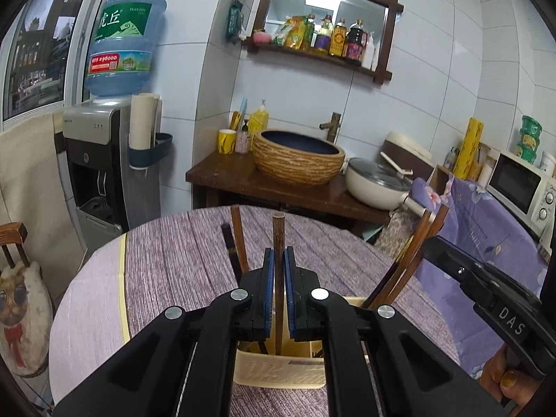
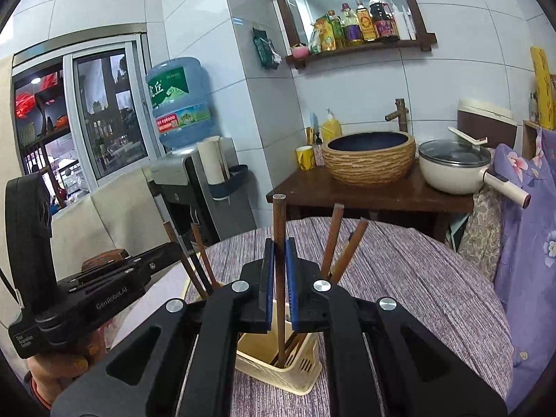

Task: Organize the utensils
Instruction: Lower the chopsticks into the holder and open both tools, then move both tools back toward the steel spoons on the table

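Left claw [image 1: 279, 253] around upright chopstick [image 1: 278, 239], tip down.

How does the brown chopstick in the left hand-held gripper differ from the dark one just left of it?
The brown chopstick stands upright, clamped between the pads of the left hand-held gripper. The dark chopstick leans left, free of any grip. The brown chopstick is mid-brown wood, while the dark chopstick is nearly black. Both appear to stand in the cream holder.
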